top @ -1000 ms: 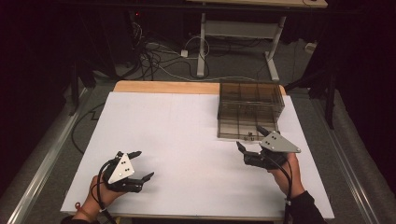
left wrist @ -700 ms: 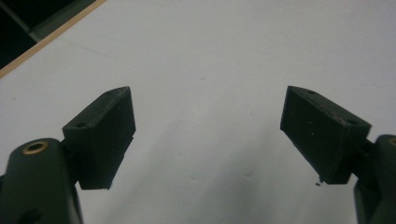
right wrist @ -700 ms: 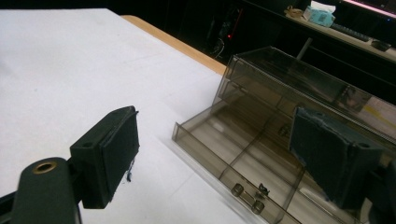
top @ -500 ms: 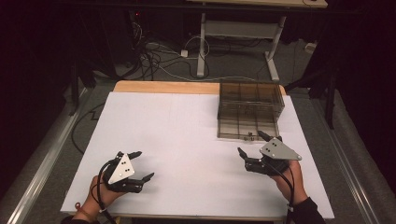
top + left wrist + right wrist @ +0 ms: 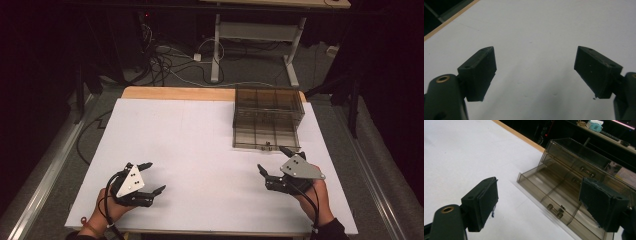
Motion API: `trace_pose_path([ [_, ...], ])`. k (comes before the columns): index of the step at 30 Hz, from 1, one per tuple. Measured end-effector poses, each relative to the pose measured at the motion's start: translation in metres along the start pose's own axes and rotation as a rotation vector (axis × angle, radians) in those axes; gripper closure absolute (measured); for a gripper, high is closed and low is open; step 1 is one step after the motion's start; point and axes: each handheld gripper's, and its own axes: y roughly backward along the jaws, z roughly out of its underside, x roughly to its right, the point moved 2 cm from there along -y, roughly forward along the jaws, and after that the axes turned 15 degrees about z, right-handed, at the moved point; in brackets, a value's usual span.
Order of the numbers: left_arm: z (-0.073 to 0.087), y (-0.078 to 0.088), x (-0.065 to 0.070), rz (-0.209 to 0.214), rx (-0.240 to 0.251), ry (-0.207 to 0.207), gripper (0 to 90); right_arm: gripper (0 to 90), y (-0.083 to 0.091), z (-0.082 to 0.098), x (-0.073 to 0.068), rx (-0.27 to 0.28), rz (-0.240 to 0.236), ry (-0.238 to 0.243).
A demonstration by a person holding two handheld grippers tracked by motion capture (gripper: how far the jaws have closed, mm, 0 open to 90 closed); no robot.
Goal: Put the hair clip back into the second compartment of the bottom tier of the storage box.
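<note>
Smoky plastic drawer box [image 5: 268, 118] w/ bottom drawer out — right tongs [image 5: 273, 166] near it, left tongs [image 5: 152, 176] apart, both wide.

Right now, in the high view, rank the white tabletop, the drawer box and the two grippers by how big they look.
1. white tabletop
2. drawer box
3. right gripper and left gripper: they look about alike, so I won't rank them.

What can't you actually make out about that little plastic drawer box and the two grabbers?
- Drawer box, high view: too small and murky to tell if the upper drawers hold anything.
- Open drawer, right gripper view: its right end is hidden behind the right gripper jaw and cut off by the frame's edge.
- Left gripper, left gripper view: body cut off by the bottom edge.
- Right hand, high view: mostly hidden under the gripper's grey plate.
</note>
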Motion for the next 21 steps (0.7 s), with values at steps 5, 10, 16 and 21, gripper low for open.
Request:
trace_pose_path([
  [5, -0.001, 0.0, 0.001, 0.003, 0.003, -0.003, 17.1, 16.2, 0.004, 0.006, 0.0, -0.011, -0.001, 0.001],
  [10, -0.001, 0.0, 0.001, 0.005, 0.003, -0.005, 17.1, 16.2, 0.008, 0.013, 0.002, -0.024, 0.004, 0.008],
  [16, -0.001, 0.0, 0.001, 0.008, 0.005, -0.008, 17.1, 16.2, 0.012, 0.021, 0.004, -0.032, 0.004, 0.01],
  [21, -0.001, 0.0, 0.001, 0.009, 0.007, -0.004, 17.0, 16.3, 0.014, 0.03, 0.006, -0.045, 0.006, 0.013],
])
